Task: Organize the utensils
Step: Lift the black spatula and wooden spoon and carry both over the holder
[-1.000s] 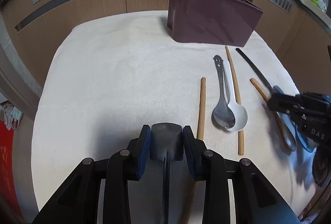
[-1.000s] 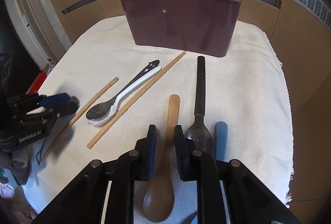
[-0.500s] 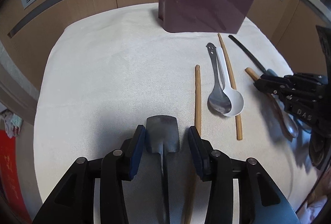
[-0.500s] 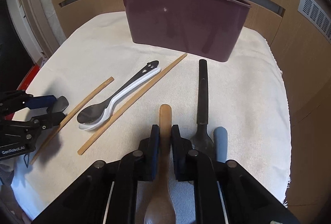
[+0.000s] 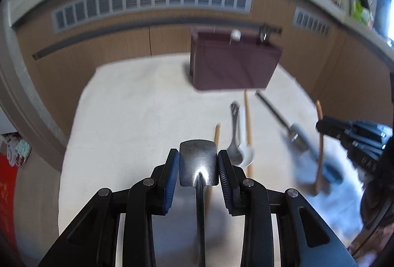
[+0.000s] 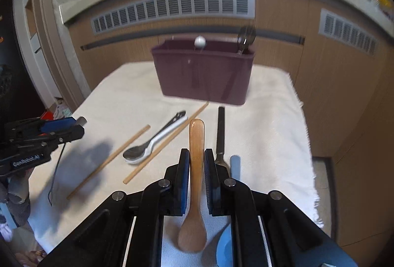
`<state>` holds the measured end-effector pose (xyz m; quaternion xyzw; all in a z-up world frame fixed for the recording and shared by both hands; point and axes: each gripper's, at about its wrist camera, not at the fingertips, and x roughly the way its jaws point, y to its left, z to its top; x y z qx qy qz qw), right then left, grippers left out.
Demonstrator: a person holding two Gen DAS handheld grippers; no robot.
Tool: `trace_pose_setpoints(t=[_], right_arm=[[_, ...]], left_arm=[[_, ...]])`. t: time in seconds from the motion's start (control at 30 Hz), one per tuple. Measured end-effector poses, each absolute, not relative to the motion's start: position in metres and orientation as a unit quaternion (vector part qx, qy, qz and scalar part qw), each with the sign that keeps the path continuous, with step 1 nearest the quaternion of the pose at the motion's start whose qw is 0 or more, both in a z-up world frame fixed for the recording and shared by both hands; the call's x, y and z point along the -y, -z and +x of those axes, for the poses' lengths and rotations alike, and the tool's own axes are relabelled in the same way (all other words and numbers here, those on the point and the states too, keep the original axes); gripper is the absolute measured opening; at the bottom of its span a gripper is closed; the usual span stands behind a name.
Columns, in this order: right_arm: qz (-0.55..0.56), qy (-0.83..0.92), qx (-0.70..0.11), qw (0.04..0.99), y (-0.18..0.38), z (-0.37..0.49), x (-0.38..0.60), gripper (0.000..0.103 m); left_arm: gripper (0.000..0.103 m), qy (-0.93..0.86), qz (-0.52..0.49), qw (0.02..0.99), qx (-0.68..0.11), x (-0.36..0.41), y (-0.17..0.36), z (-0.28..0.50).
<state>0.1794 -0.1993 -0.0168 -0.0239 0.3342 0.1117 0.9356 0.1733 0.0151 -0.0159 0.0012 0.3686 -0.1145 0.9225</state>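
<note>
Left gripper (image 5: 198,164) clamped on the flat end of a metal utensil (image 5: 198,163), jaws just closing onto it. Right gripper (image 6: 197,168) pinched tight on a wooden spoon (image 6: 195,183), bowl hanging low. Beyond, on a cream cloth (image 6: 266,124): chopsticks (image 6: 167,141), nested spoons (image 6: 152,146), maroon holder (image 6: 204,72).

The cloth (image 5: 138,119) lies bare left of the bin (image 5: 234,64); chopsticks (image 6: 165,143) and spoons (image 6: 147,148) crowd its front.
</note>
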Motion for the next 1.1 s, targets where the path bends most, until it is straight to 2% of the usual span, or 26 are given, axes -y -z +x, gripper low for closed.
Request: trace_pose_setpoints(t=[0.2,0.53,0.63,0.77,0.87,0.97,1.1], right_arm=[[-0.011,-0.124,-0.298,0.946,-0.009,0.159,0.201,0.011],[-0.012,-0.138,-0.263,0.955,-0.043,0.159,0.199,0.011],[-0.018,-0.139,-0.222,0.965,-0.085,0.170,0.203,0.011],[-0.023,-0.115,-0.139,0.983,-0.157,0.193,0.212,0.011],[-0.022,-0.096,-0.098,0.990,-0.191,0.215,0.218,0.011],[-0.014,-0.089,-0.084,0.992,-0.208,0.243,0.224,0.011],[-0.010,-0.088,-0.091,0.992,-0.203,0.275,0.228,0.011]], left_arm=[[0.033,0.128,-0.018,0.947,-0.295,0.000,-0.022,0.144],[0.033,0.111,-0.057,0.966,-0.228,0.001,-0.051,0.145],[0.033,0.119,-0.057,0.973,-0.191,0.008,-0.081,0.159],[0.033,0.119,-0.053,0.986,-0.101,0.018,-0.144,0.187],[0.033,0.122,-0.050,0.990,-0.050,0.026,-0.183,0.219],[0.033,0.130,-0.061,0.989,-0.029,0.025,-0.199,0.250],[0.033,0.129,-0.069,0.989,-0.024,0.028,-0.202,0.289]])
